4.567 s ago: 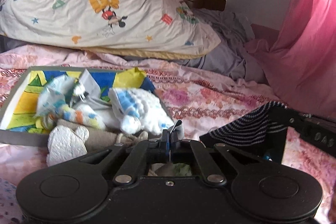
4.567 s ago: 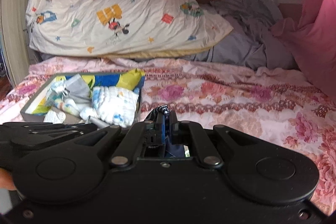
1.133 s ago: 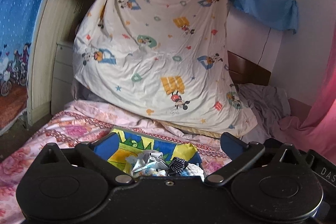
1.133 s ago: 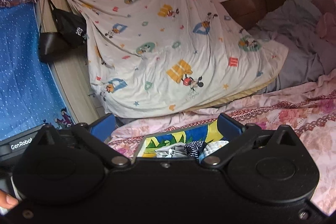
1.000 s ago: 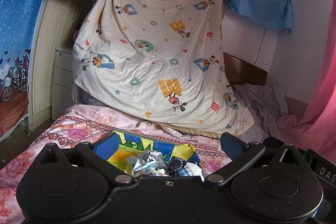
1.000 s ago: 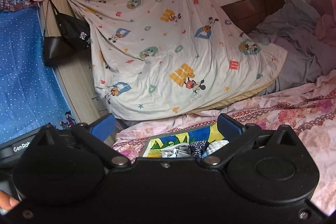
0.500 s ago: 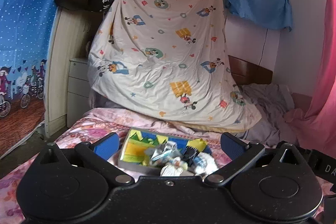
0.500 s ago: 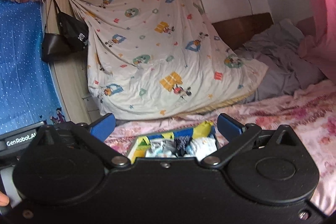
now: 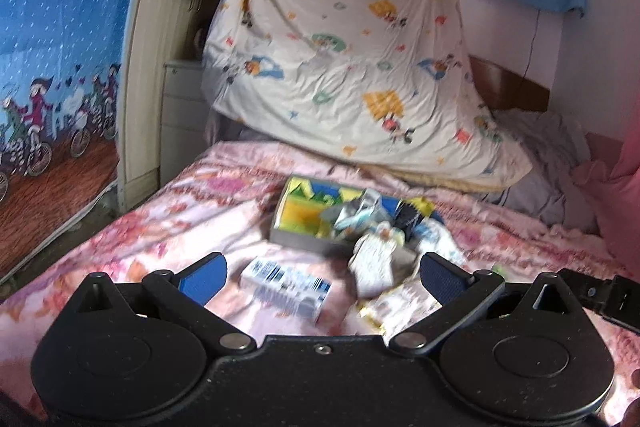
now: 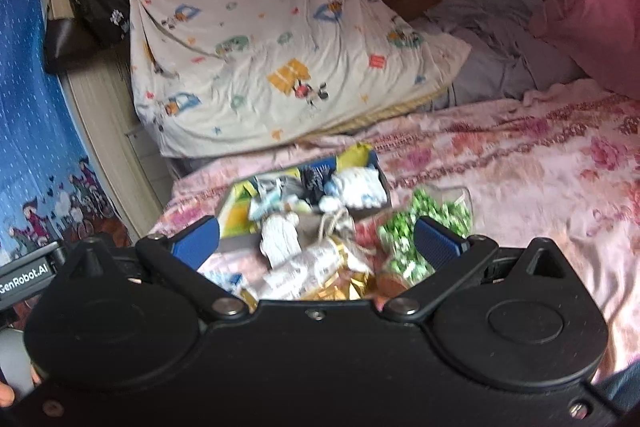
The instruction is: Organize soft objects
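Left wrist: blue-white packet (image 9: 286,283) between open left gripper (image 9: 322,273) and tray (image 9: 298,239).

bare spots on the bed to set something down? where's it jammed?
Free: bedspread right of the tray, up to the grey bedding; also the strip left of the tray, toward the bed edge. Crowded: in front of the tray, with the white-blue box, gold-wrapped packet and green-patterned bag. The tray is piled full.

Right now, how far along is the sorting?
Done: the tray holds several soft items, including a dark striped sock. In hand: nothing; left claw and right claw are open. Left: the white packet and green-patterned bag lie outside it.
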